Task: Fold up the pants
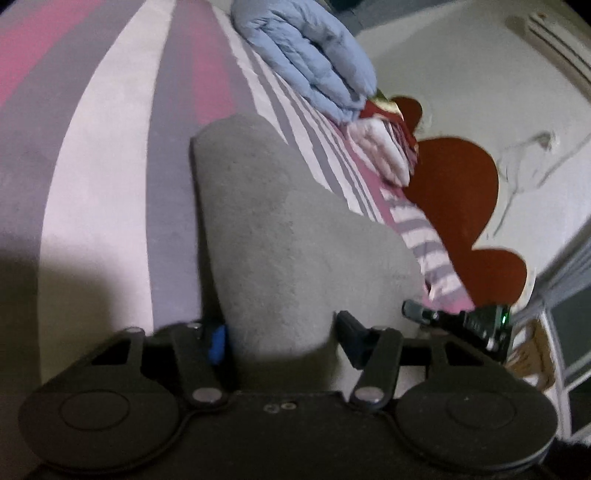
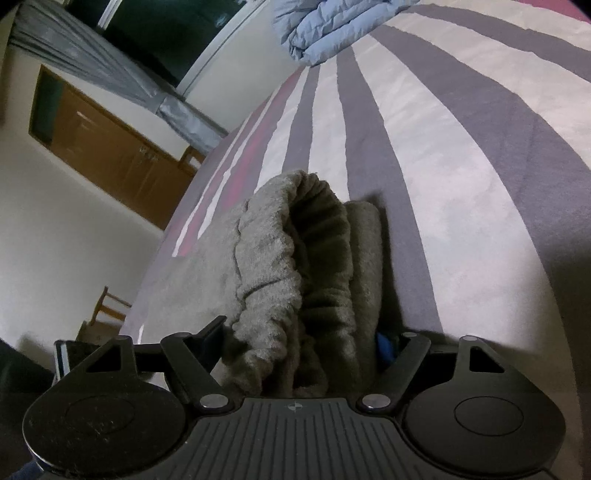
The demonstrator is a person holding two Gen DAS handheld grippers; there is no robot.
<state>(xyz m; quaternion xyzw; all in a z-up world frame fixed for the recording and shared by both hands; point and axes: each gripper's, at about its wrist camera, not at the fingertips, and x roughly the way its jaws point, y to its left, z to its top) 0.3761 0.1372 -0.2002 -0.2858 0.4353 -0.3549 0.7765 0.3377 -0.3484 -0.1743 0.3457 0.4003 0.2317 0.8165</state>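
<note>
Grey fleece pants [image 1: 280,236] lie on a striped pink, grey and white bedspread [image 1: 110,147]. In the left wrist view my left gripper [image 1: 282,334] has its jaws wide apart with the near end of the pants between them. In the right wrist view my right gripper [image 2: 303,339] is also wide open around the bunched elastic waistband [image 2: 295,258] of the pants. The right gripper's fingertip [image 1: 417,310] shows at the right of the left wrist view.
A folded light-blue quilt [image 1: 314,55] lies at the far end of the bed, also in the right wrist view [image 2: 325,29]. Folded pink and red clothes [image 1: 384,147] sit by it. The bed edge, a wooden cabinet [image 2: 110,147] and a chair [image 2: 107,310] are to the left.
</note>
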